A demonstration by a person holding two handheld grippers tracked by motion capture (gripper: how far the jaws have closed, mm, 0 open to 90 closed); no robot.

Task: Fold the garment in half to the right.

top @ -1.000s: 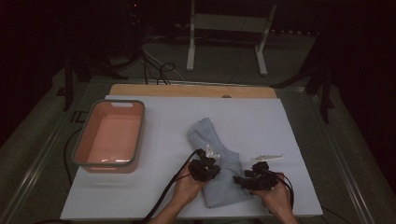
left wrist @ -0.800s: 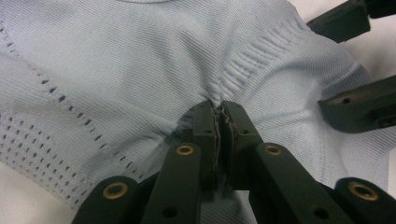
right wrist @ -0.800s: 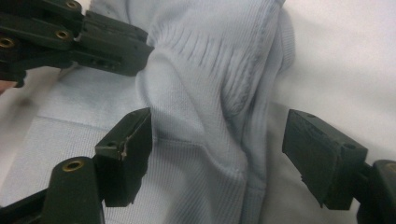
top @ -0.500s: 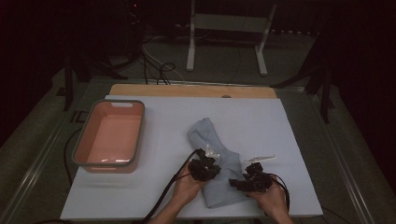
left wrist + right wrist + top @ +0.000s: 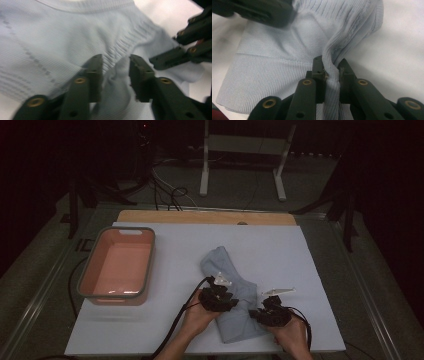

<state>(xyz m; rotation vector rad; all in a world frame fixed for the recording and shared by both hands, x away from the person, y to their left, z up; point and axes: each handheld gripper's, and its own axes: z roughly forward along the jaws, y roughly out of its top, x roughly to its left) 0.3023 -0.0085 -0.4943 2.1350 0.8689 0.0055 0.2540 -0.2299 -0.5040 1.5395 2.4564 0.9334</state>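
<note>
On the desk point(image 5: 150, 335) lie 1 pale blue garment point(image 5: 235, 292) and 1 pink tub point(image 5: 119, 265), and 2 claws work at the garment. The tub sits near the desk's left edge, well apart from the garment, which lies right of centre toward the near edge. 2 hands come in from the bottom of the high view, each wrapped around a claw from behind. The left claw point(image 5: 218, 296) rests over the garment's middle; in the left gripper view its jaws stand apart, having just been opening, with a raised fold of cloth point(image 5: 115, 72) between them that the pads do not press. The right claw point(image 5: 270, 312) sits at the garment's right edge, near its near end; its jaws have just been closing and now pinch a bunched ridge of ribbed cloth point(image 5: 332, 75). The 2 claws are near each other, the right one slightly closer to the person. The garment's long axis runs slantwise, from the far left down to the near right, its narrower end pointing away from the person.
</note>
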